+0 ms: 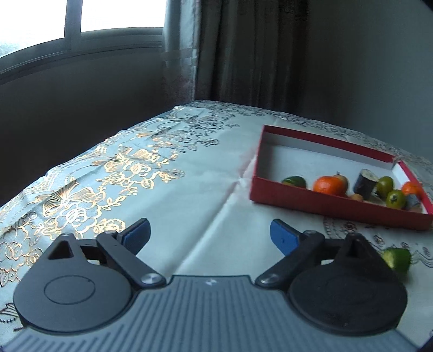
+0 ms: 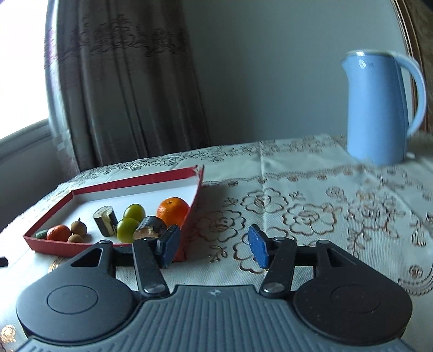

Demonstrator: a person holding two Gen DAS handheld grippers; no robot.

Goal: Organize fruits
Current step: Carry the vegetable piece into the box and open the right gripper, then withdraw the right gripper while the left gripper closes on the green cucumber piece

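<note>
A shallow red box [image 1: 319,201] with a white inside lies on the patterned tablecloth; in the right wrist view the red box [image 2: 127,181] sits left of centre. It holds oranges [image 2: 173,210], green round fruits [image 2: 134,211], dark cut pieces [image 2: 105,220] and small brown fruits [image 2: 79,227]. A green cut fruit [image 1: 397,258] lies on the cloth outside the box, just right of my left gripper [image 1: 209,238], which is open and empty. My right gripper [image 2: 213,247] is open with nothing between its blue pads, just right of the box's near corner.
A light blue kettle [image 2: 379,108] stands at the back right of the table. A curtain [image 2: 127,81] and a window [image 1: 81,16] are behind the table. The table's far edge [image 1: 230,104] drops off toward the wall.
</note>
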